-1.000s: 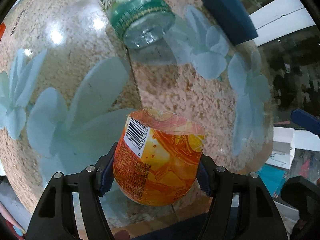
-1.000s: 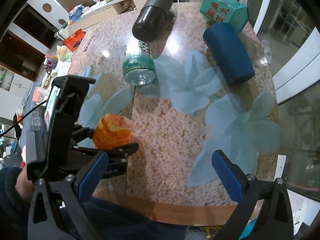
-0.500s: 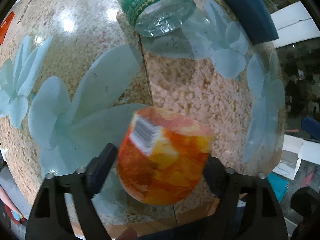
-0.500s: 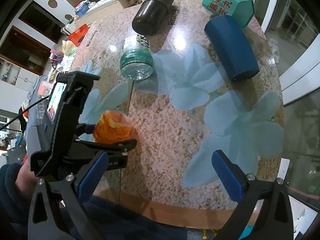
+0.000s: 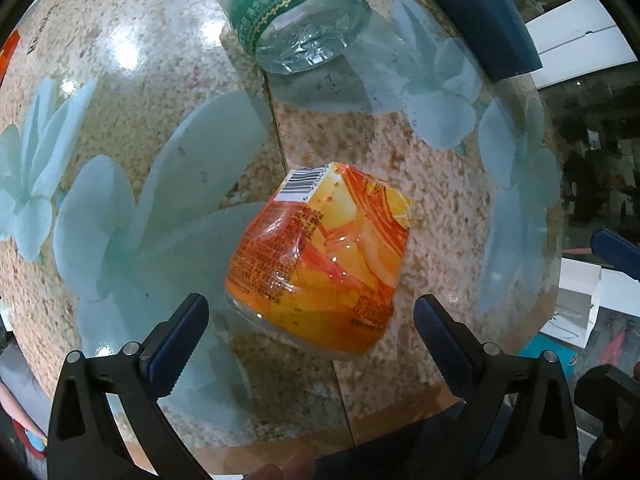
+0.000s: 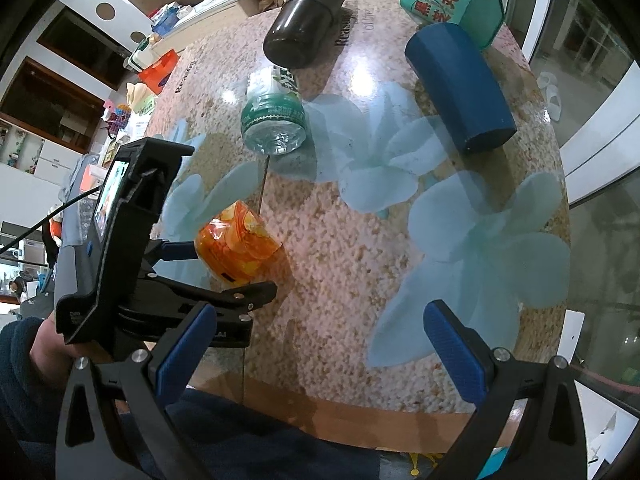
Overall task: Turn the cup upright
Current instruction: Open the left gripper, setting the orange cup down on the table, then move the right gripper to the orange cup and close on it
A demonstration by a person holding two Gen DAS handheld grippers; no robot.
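Observation:
An orange plastic cup (image 5: pixel 320 264) with a barcode label lies tilted on the round speckled table (image 5: pixel 168 92), its closed base toward me and its rim pointing away. My left gripper (image 5: pixel 310 320) is open, its fingers on either side of the cup's base and apart from it. In the right wrist view the cup (image 6: pixel 238 246) sits just beyond the left gripper (image 6: pixel 224 268). My right gripper (image 6: pixel 320 340) is open and empty above the table's near edge.
A clear bottle with a green label (image 6: pixel 276 120) lies behind the cup. A dark blue cylinder (image 6: pixel 456 84), a black cylinder (image 6: pixel 306 20) and a green tissue pack (image 6: pixel 452 4) lie farther back. The table's wooden front edge (image 6: pixel 360 420) is close.
My left gripper has opened and let go of the cup. The cup has tipped forward and now lies on the table. The right gripper has barely moved.

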